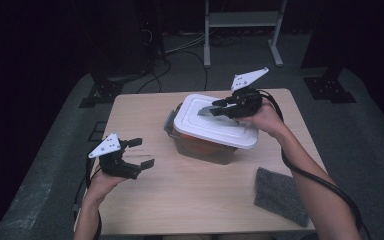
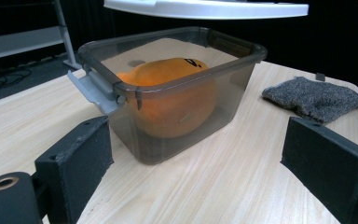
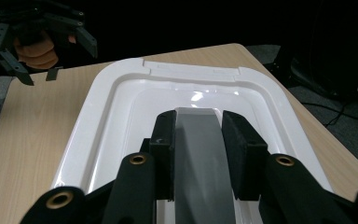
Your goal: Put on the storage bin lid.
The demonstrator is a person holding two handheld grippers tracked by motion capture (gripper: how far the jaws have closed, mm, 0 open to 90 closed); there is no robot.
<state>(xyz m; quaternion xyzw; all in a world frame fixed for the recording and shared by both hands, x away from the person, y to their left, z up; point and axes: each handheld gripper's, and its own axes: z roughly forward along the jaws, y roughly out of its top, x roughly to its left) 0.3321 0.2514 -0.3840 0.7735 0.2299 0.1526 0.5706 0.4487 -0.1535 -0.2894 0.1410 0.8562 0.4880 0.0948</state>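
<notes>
Here, at a wooden table [image 1: 190, 195], a person works with two hand-held grippers.
Right hand-held gripper [image 1: 215, 107]: jaws closed on the grey handle [image 3: 204, 154] at the middle of the white lid [image 1: 215, 127].
Lid: in the left gripper view it hangs clear above the box's rim, not touching it; in the high view it covers most of the box from above.
Box [image 2: 177, 93]: smoky clear plastic, standing near the table's middle, a grey latch [image 2: 93, 91] folded out on its end.
Inside: an orange soft toy [image 2: 172, 98] rests on the box's floor.
Left hand-held gripper [image 1: 142, 152]: jaws spread wide, empty, held over the table's left side, well apart from the box.
Cloth [image 1: 280, 195]: grey, lying on the table's near right corner.
</notes>
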